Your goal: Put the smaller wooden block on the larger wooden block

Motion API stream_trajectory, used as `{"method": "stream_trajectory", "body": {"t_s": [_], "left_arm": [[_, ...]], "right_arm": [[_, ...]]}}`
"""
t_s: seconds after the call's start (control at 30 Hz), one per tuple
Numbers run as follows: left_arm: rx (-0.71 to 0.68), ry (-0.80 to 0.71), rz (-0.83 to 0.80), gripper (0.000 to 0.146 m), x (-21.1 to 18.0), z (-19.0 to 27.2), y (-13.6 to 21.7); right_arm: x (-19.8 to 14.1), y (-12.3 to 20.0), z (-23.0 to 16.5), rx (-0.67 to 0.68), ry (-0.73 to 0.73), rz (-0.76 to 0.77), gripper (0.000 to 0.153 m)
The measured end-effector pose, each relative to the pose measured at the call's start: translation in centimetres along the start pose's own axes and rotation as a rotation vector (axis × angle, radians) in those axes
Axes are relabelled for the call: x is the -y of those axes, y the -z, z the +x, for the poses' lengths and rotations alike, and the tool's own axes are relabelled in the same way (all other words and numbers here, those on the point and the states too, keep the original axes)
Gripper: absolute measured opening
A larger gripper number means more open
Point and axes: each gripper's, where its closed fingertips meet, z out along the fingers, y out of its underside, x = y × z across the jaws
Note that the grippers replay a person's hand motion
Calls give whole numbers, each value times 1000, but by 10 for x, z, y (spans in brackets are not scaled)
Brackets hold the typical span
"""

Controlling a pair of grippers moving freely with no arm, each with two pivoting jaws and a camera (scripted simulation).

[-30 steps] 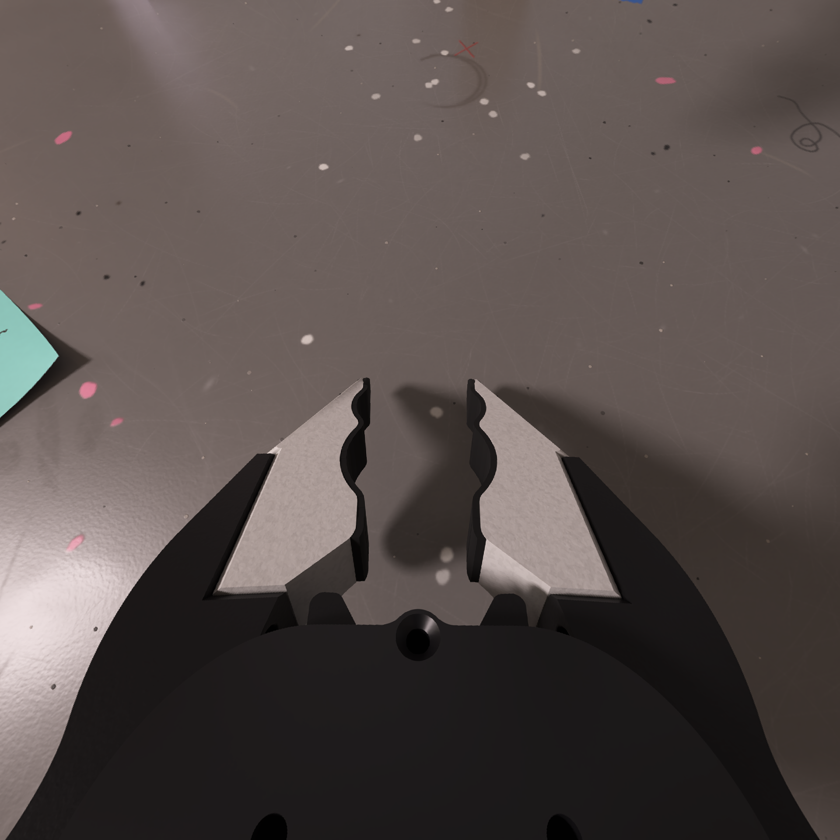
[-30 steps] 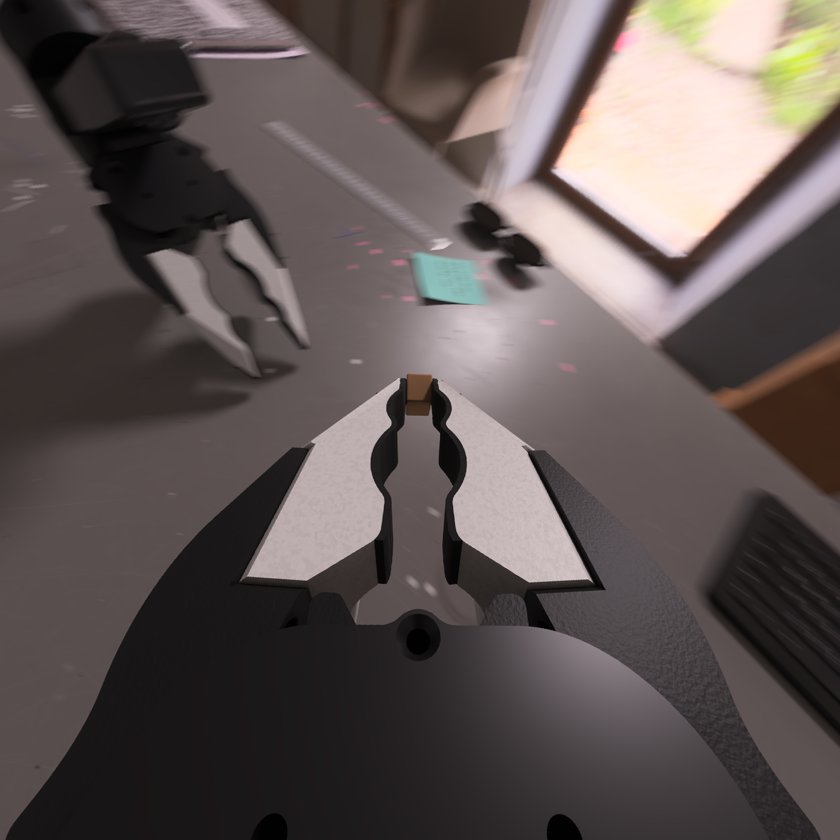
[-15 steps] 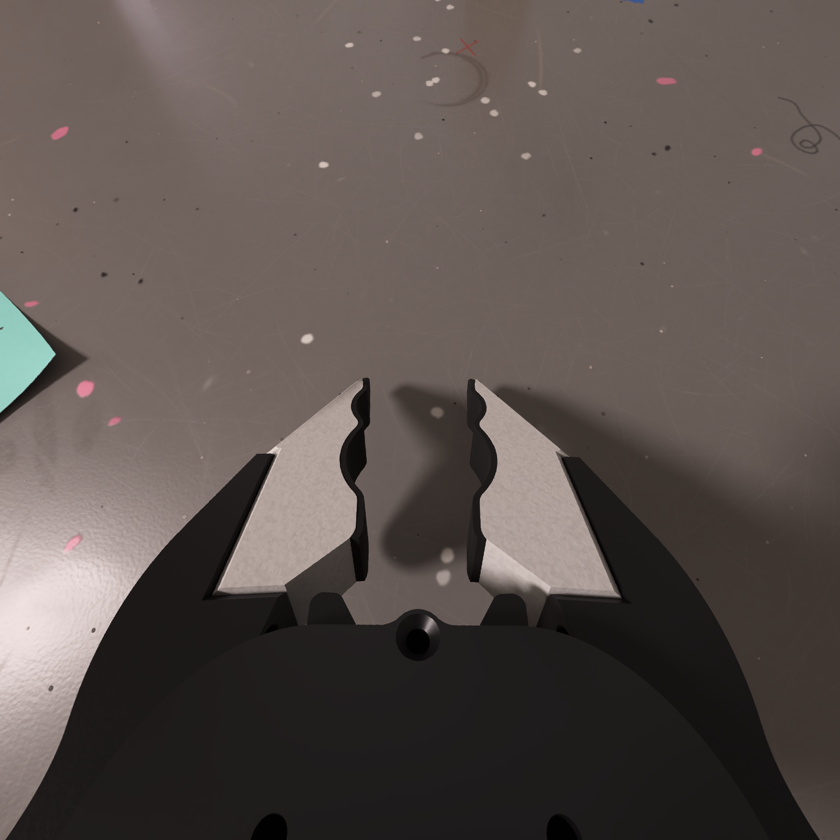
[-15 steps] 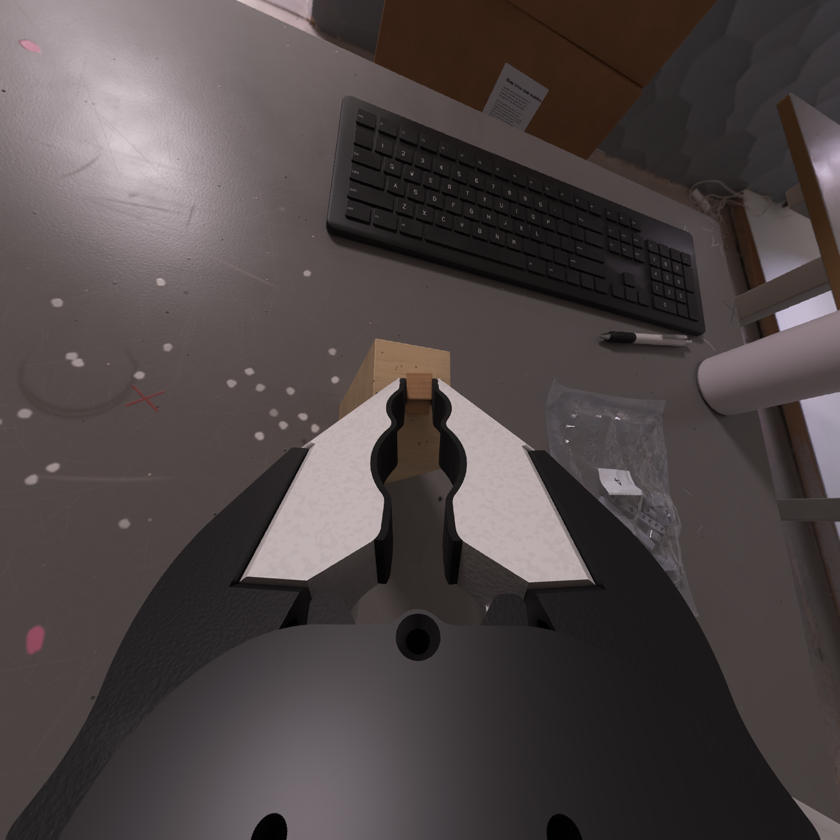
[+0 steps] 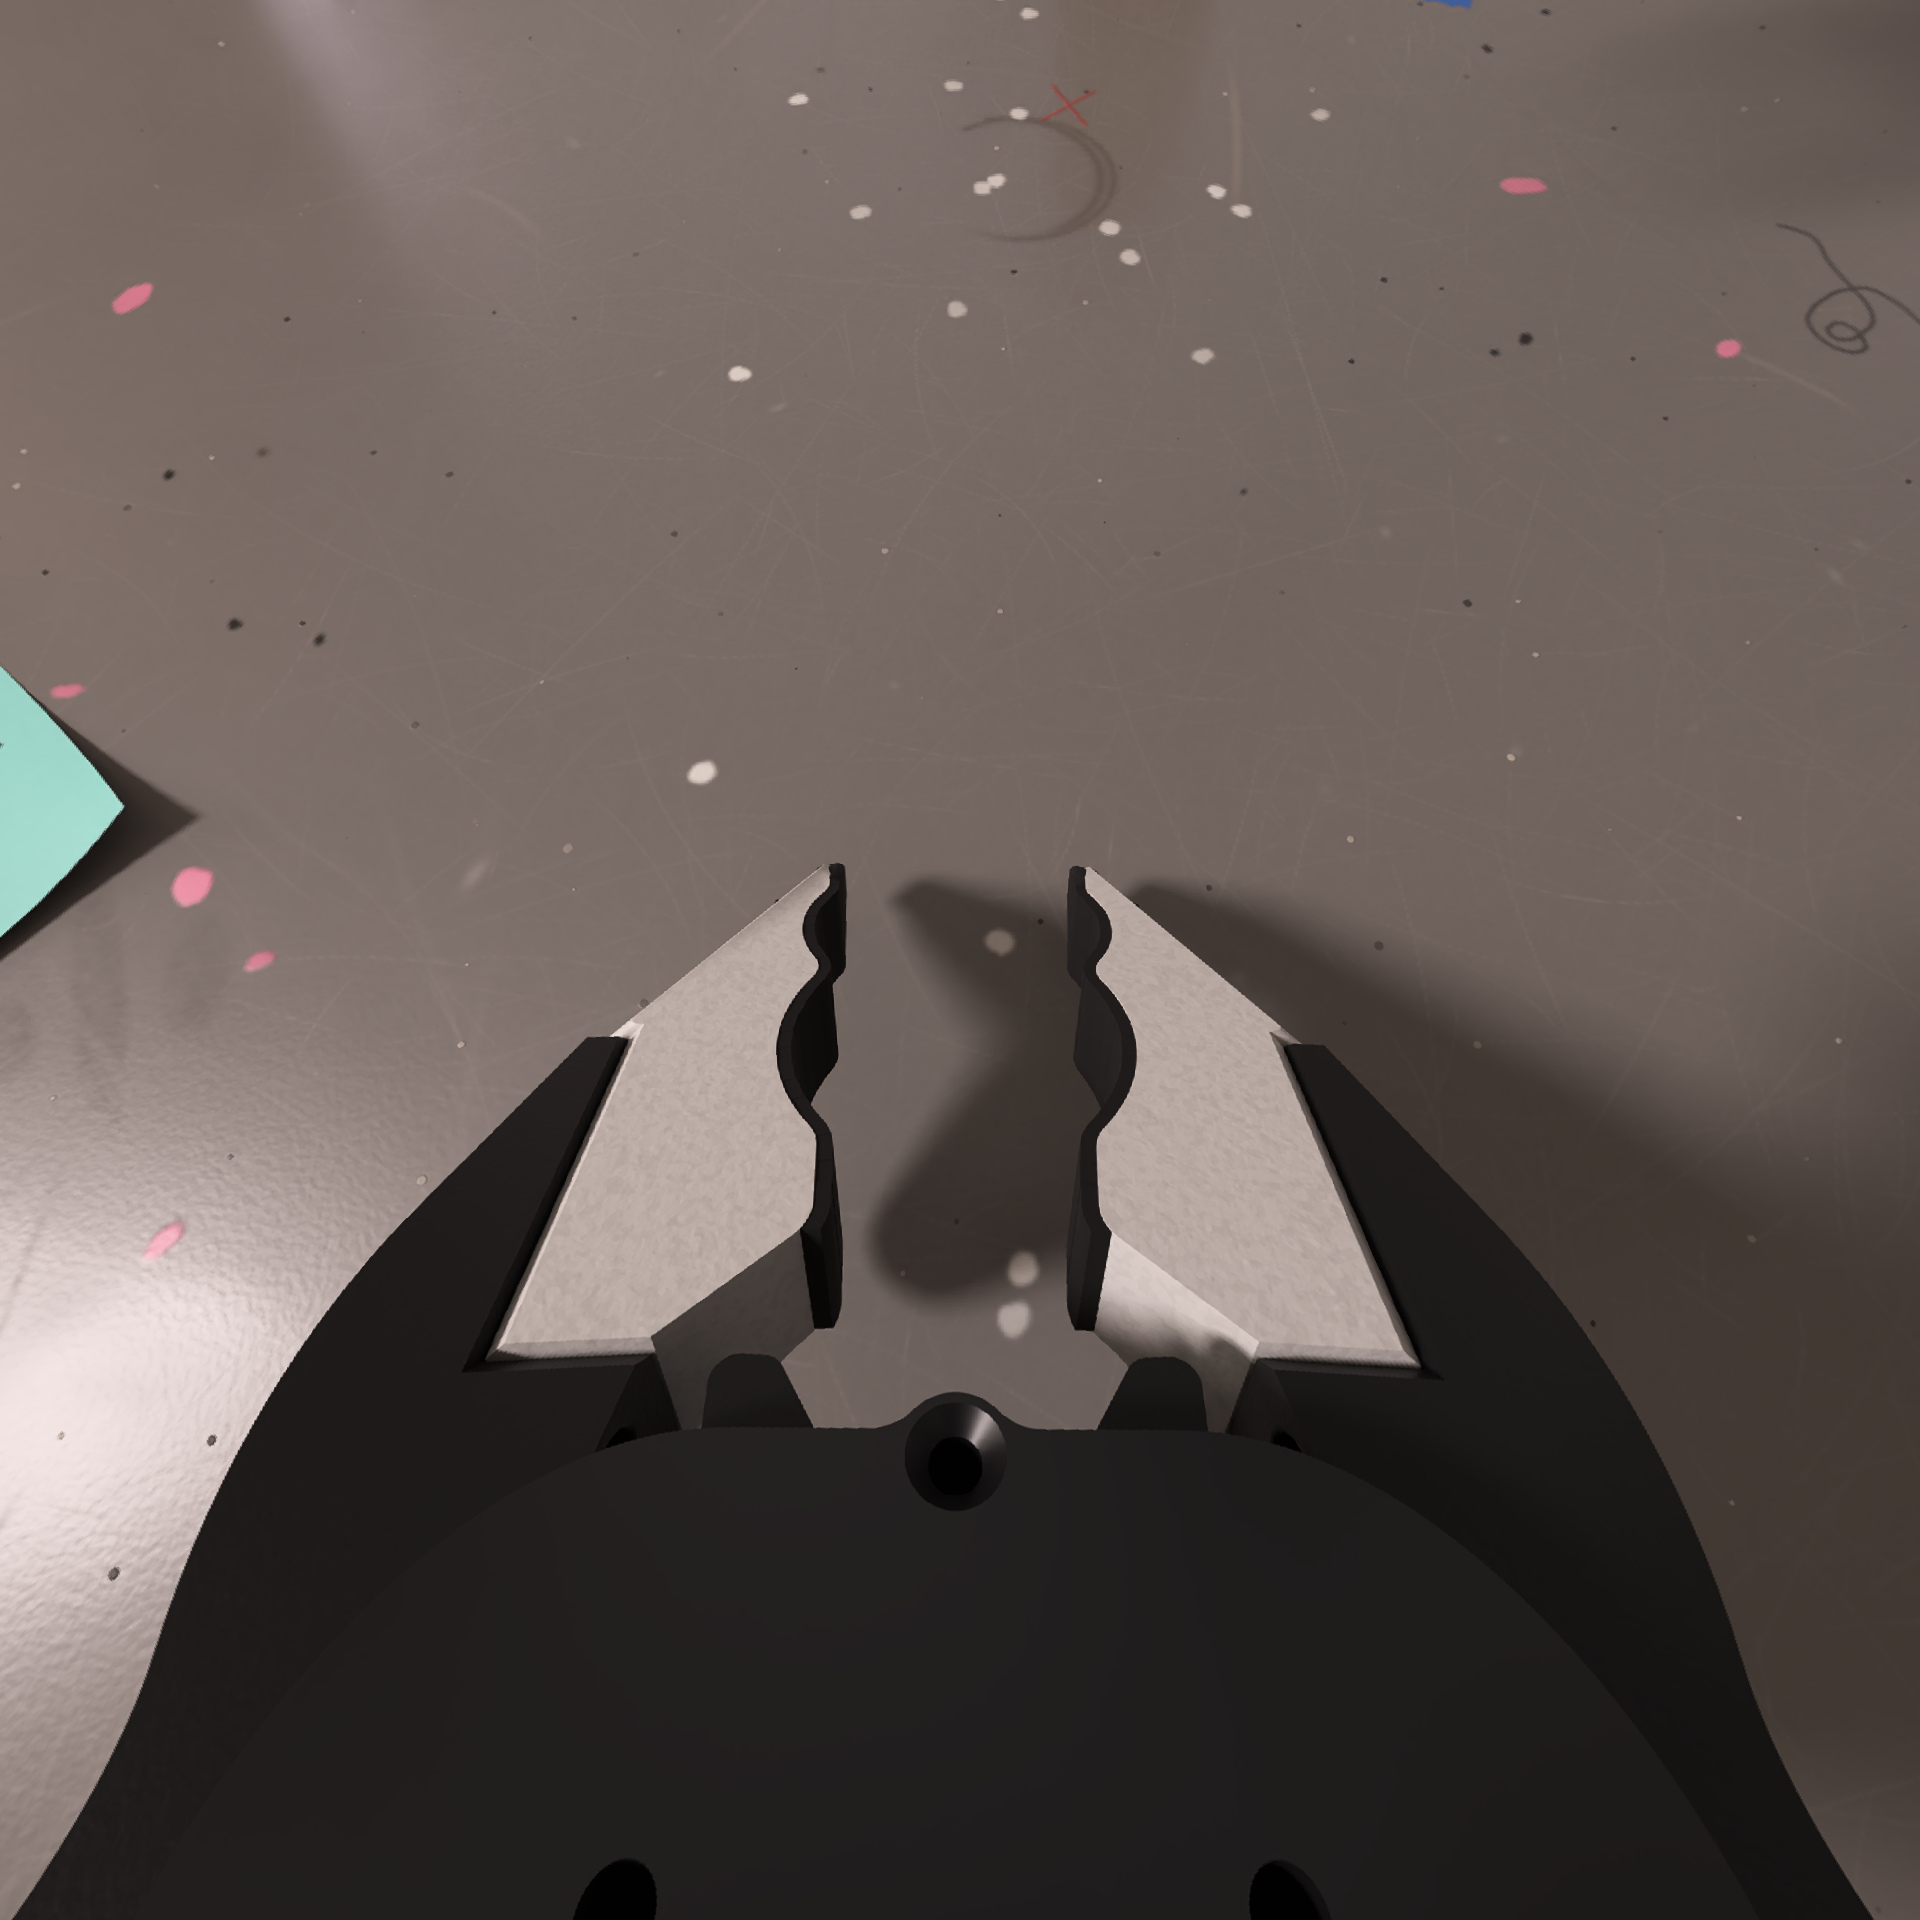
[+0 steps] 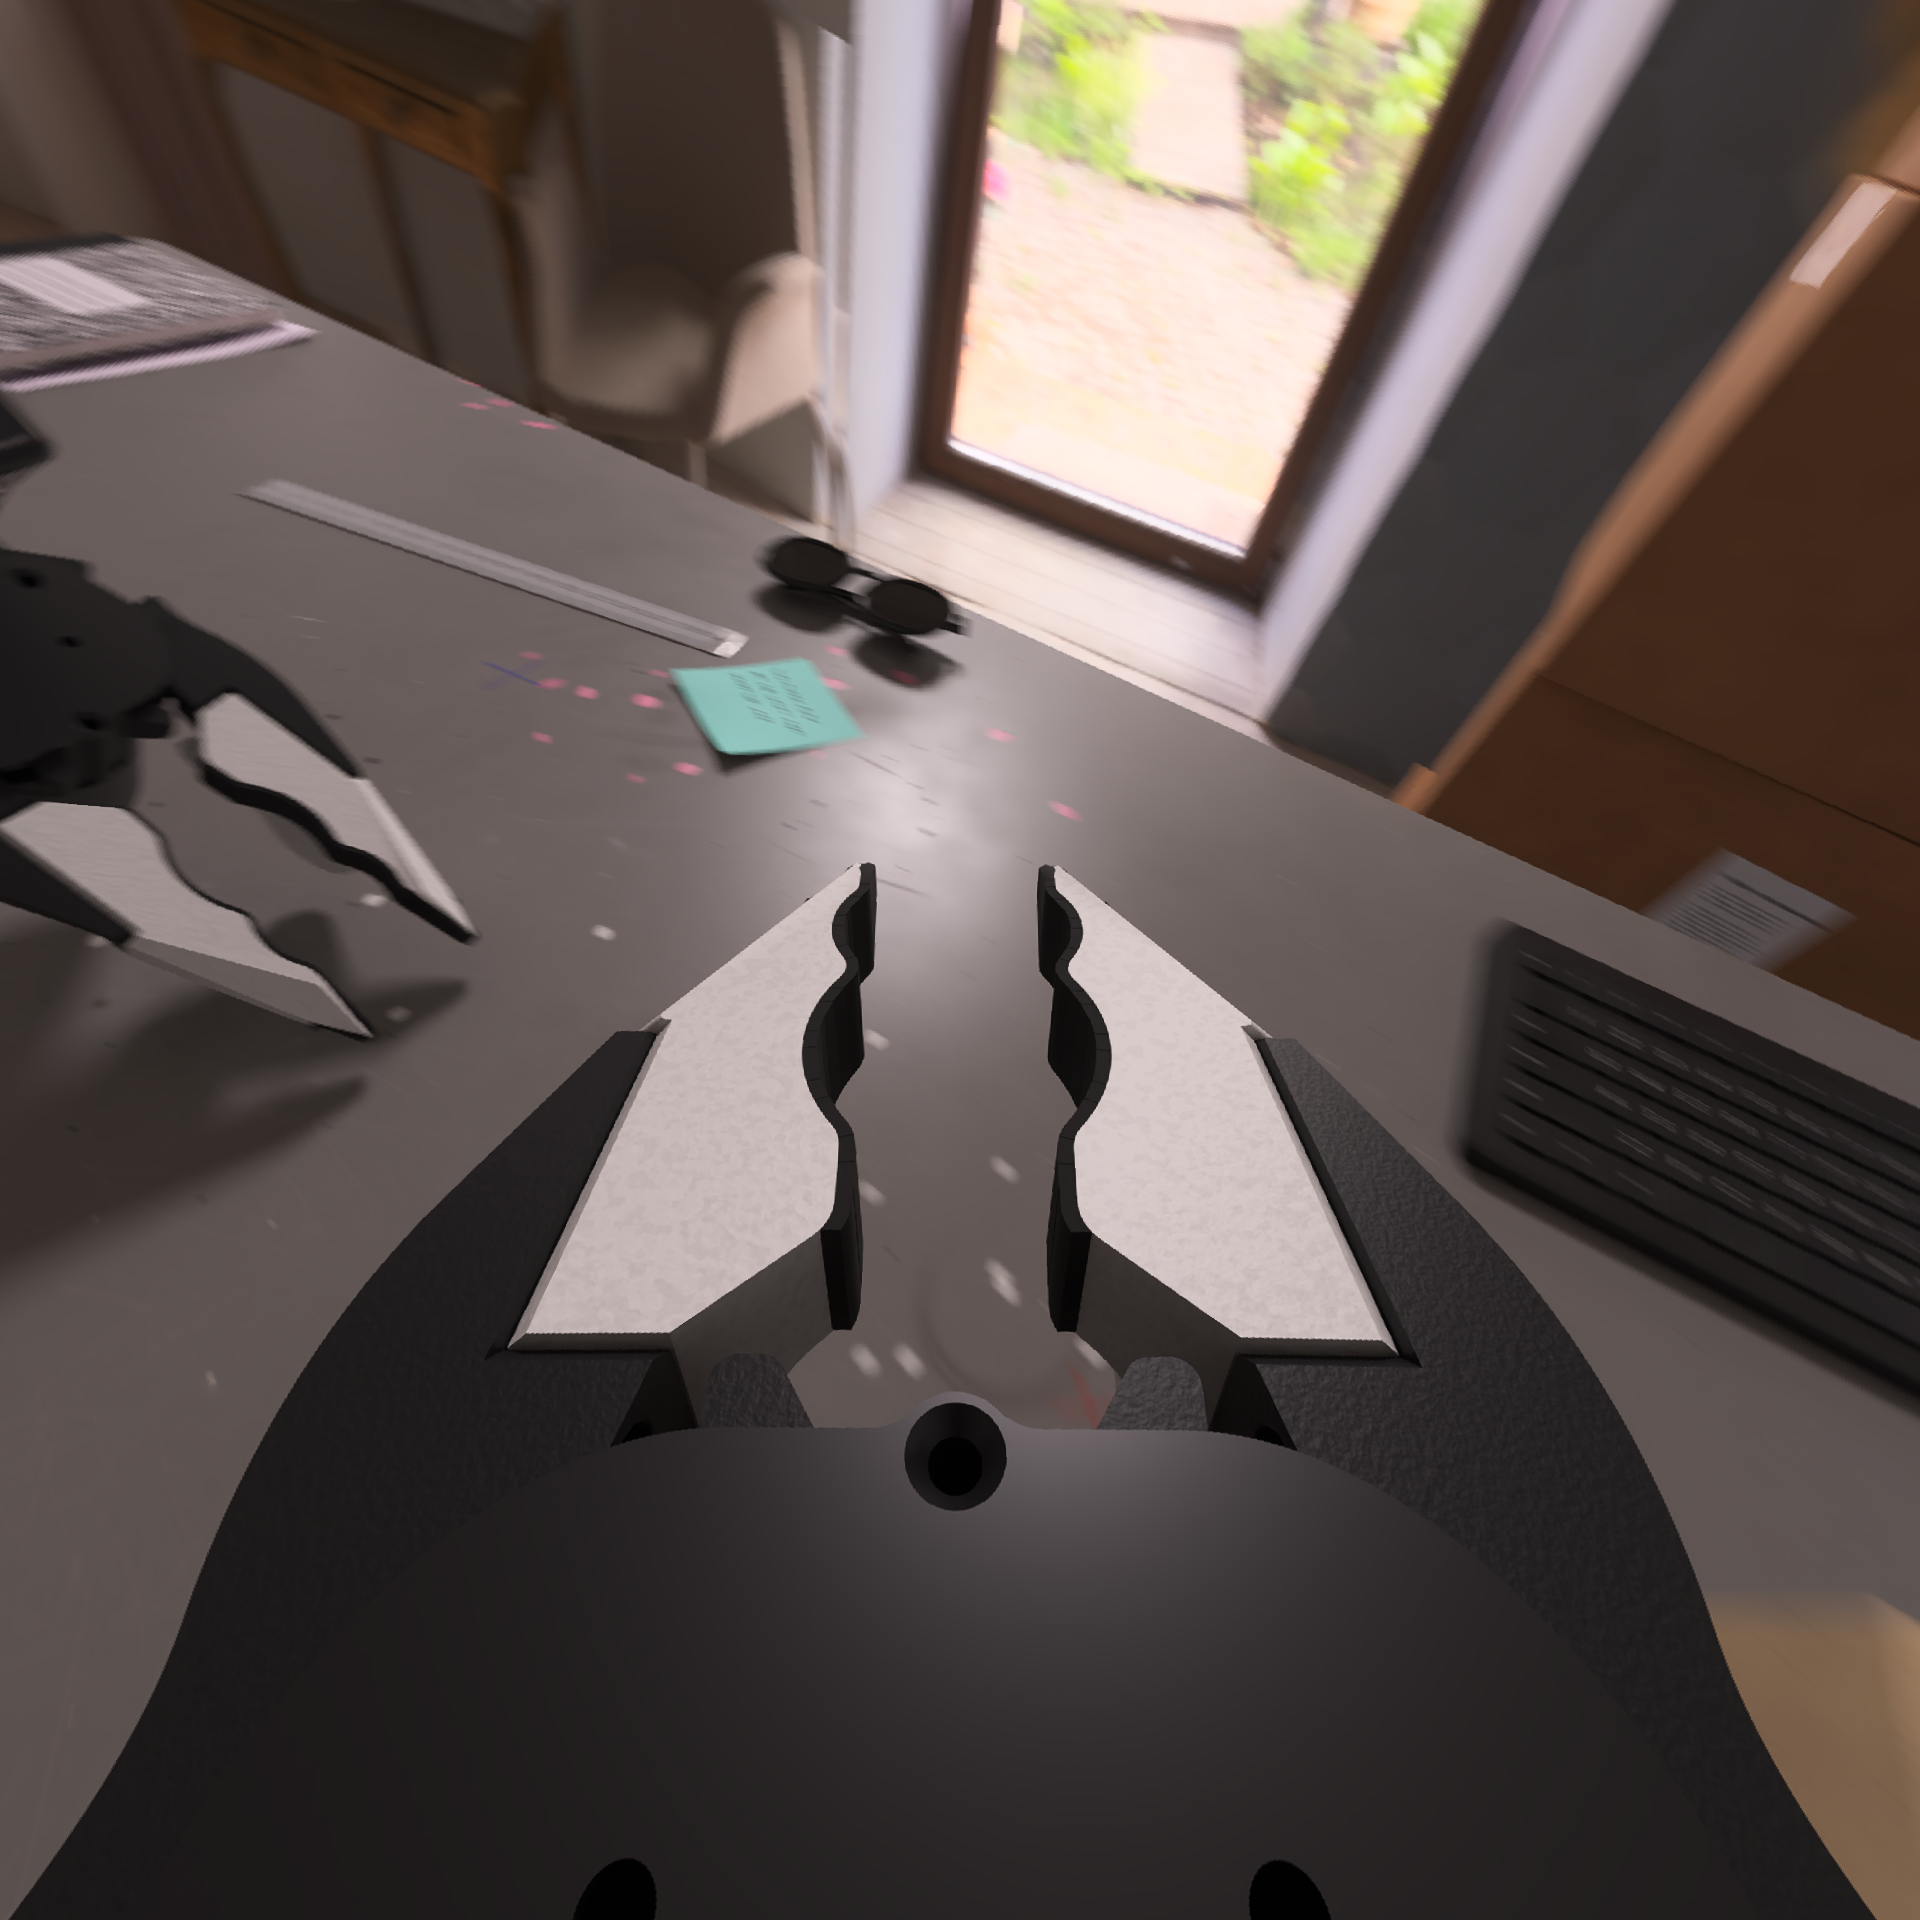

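The right gripper [image 6: 956, 883] stands with its 2 pale fingers parted and nothing between them; only the grey table [image 6: 1195, 852] shows through the gap. The smaller wooden block appears in neither view. At the near right corner of the right wrist view, half hidden behind the gripper's black body, lies a blurred tan patch [image 6: 1558, 1704] of light wood colour; whether it is the larger wooden block cannot be told.

To the left in that view the left gripper [image 6: 410, 982] hangs just above the table, its jaws apart and empty. Farther off lie a teal sticky note [image 6: 764, 707], dark sunglasses [image 6: 857, 597] and a long grey ruler [image 6: 488, 566]; a black keyboard [image 6: 1704, 1143] sits to the right.

In its own view the left gripper [image 5: 956, 878] holds its fingers spread over bare table [image 5: 1039, 623], speckled with white and pink dots, its shadow beneath. A corner of the teal note [image 5: 47, 805] shows at the left edge.
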Motion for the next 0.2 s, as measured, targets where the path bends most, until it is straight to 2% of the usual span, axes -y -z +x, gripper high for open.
{"method": "stream_trajectory", "body": {"t_s": [0.1, 0.2], "left_arm": [[3, -3, 1, 43, 0, 0, 0], [4, -4, 2, 43, 0, 0, 0]], "right_arm": [[-16, -54, -52, 80, 38, 49, 33], [-38, -83, -77, 60, 84, 72, 33]]}}
